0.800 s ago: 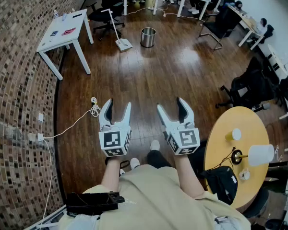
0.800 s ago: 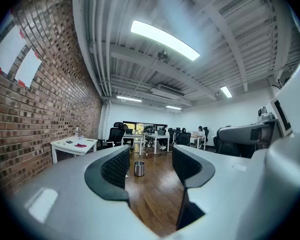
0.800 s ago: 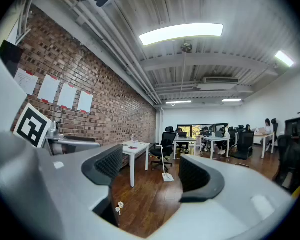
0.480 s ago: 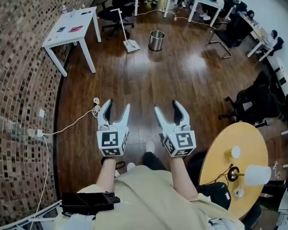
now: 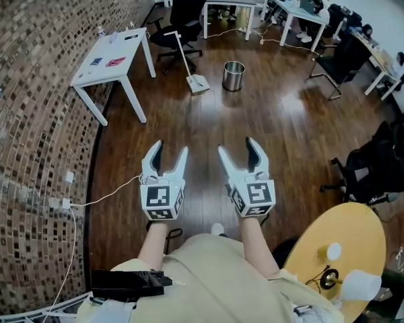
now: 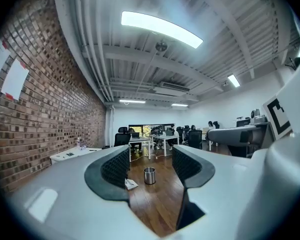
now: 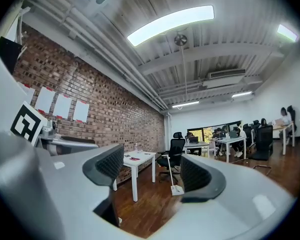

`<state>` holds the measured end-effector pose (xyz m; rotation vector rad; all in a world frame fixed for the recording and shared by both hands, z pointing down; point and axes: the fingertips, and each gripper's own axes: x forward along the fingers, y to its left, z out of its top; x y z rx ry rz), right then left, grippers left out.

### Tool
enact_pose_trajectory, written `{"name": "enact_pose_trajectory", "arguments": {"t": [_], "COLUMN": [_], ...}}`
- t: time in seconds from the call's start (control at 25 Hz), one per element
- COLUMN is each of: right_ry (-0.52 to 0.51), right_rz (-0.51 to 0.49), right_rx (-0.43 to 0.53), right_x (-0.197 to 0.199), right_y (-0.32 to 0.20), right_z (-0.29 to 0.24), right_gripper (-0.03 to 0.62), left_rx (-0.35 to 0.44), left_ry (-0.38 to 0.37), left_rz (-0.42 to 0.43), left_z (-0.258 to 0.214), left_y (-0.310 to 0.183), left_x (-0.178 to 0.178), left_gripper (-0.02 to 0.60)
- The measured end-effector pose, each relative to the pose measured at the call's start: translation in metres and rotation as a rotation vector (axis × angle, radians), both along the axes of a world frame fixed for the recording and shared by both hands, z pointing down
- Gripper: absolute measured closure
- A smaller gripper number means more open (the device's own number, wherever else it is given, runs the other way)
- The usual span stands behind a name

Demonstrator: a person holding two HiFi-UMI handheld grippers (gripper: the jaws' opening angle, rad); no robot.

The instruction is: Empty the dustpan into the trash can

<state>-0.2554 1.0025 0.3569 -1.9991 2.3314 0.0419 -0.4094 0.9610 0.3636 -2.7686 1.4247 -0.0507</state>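
While both are held level above the wooden floor (image 5: 209,123), the left gripper (image 5: 168,155) and the right gripper (image 5: 239,153) have jaws apart and grip nothing. The long-handled dustpan (image 5: 197,83) stands far ahead, just beside the trash can (image 5: 233,77).

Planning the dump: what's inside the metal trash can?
The trash can is open-topped; only its shaded inner wall shows, and the bottom and any contents are hidden.
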Motion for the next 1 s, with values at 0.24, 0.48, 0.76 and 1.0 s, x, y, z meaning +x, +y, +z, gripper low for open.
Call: {"name": "enact_pose_trajectory", "arguments": {"t": [0.24,0.48,0.76,1.0], "right_ry": [-0.002,-0.021,-0.019,-0.005], "right_rz": [0.003,-0.049,-0.091,-0.066], "right_rx": [-0.013,-0.041,-0.065,-0.085], "right_x": [0.06,0.076,0.076,0.096], "right_y": [-0.037,-0.063,-0.107,-0.168], "right_z": [0.005,0.021,0.035,0.048], "right_gripper": [0.221,0.218,0.215,0.215], "left_rx": [-0.004,-0.03,-0.066,-0.084], "left_ry": [-0.016,-0.042,-0.043,-0.02], "left_rz": [-0.019,-0.056,-0.088,-0.057], "left_z": [0.003,0.017,0.034,0.048], "left_y": [-0.034,-0.054,-0.098,-0.167], "left_x": [0.052,0.071,0.074,0.096], "left_gripper": [0.334,0.334,0.334,0.334]}}
